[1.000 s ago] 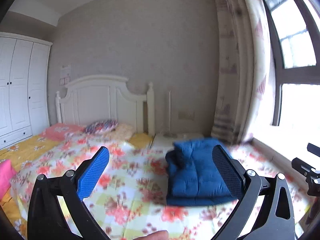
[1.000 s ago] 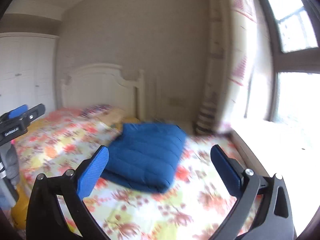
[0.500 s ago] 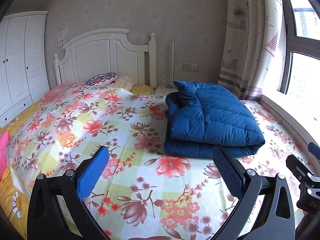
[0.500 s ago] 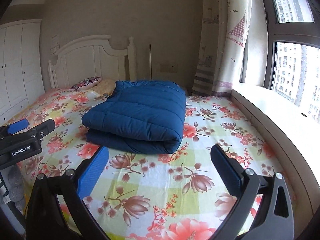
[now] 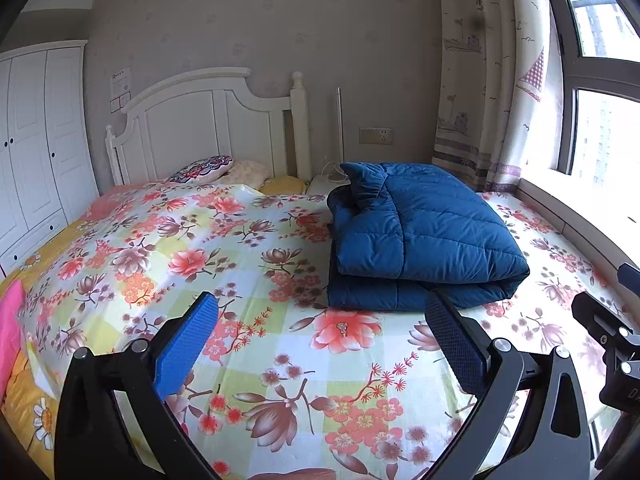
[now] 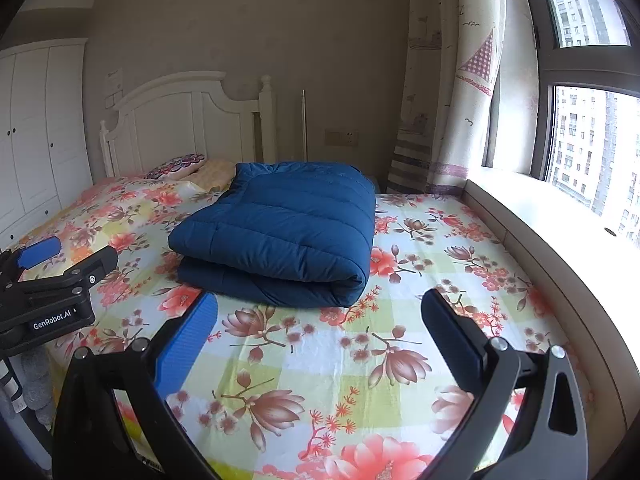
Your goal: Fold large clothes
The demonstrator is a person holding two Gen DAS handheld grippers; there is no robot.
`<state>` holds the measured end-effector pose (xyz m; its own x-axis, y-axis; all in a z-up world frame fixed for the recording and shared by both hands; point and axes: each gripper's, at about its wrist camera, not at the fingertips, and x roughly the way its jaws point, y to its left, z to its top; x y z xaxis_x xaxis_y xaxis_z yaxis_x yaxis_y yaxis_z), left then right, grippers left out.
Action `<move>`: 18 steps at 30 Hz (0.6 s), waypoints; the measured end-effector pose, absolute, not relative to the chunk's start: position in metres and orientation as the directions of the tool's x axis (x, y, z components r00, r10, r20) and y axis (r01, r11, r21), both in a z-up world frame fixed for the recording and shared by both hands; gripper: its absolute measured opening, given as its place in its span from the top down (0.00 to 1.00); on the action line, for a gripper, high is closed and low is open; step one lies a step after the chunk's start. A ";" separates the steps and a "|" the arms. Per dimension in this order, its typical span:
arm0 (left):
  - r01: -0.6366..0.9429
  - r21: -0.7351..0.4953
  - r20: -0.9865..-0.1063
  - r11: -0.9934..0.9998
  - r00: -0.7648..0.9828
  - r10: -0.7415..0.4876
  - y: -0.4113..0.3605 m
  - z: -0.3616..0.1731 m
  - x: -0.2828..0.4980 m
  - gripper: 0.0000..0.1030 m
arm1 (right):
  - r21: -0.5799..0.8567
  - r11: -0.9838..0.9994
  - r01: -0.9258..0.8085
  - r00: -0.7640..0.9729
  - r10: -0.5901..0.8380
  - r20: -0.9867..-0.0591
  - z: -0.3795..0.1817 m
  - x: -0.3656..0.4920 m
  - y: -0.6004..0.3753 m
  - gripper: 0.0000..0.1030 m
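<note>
Now, writing: "GenRobot.AI" is showing on the left gripper [image 6: 60, 280], in the right view only.
Left gripper [image 5: 320, 332]: hanging released, holding nothing.
Right gripper [image 6: 318, 328]: also spread, holding nothing.
Blue jacket [image 5: 416, 236]: lying folded on the floral bed [image 5: 200, 264].
Left view only: pink cloth [image 5: 10, 328].

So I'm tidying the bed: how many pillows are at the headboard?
2 visible: a patterned pillow by the headboard, and a cream pillow right beside it. Others may hide behind the blue jacket.
</note>
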<state>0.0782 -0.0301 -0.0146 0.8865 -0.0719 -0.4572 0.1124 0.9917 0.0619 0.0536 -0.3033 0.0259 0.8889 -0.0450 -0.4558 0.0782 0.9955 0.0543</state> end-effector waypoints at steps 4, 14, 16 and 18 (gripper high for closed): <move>0.111 0.064 -0.460 0.992 0.885 -0.069 -0.030 -0.016 0.079 0.04 | 0.055 0.995 0.080 0.889 -0.046 -0.456 0.026 0.054 -0.303 0.02; 0.110 0.072 -0.459 0.991 0.886 -0.065 -0.029 -0.018 0.079 0.04 | 0.049 0.996 0.078 0.893 -0.048 -0.447 0.028 0.051 -0.299 0.02; 0.111 0.074 -0.458 0.991 0.887 -0.065 -0.029 -0.018 0.079 0.04 | 0.049 0.996 0.078 0.894 -0.048 -0.445 0.029 0.050 -0.298 0.02; 0.111 0.073 -0.458 0.991 0.886 -0.066 -0.029 -0.018 0.079 0.04 | 0.049 0.996 0.079 0.894 -0.049 -0.445 0.029 0.050 -0.297 0.02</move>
<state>0.0791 -0.0289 -0.0180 0.8864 -0.0659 -0.4582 0.1115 0.9911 0.0731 0.0504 -0.2975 0.0292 0.8943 -0.0486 -0.4448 0.0787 0.9957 0.0494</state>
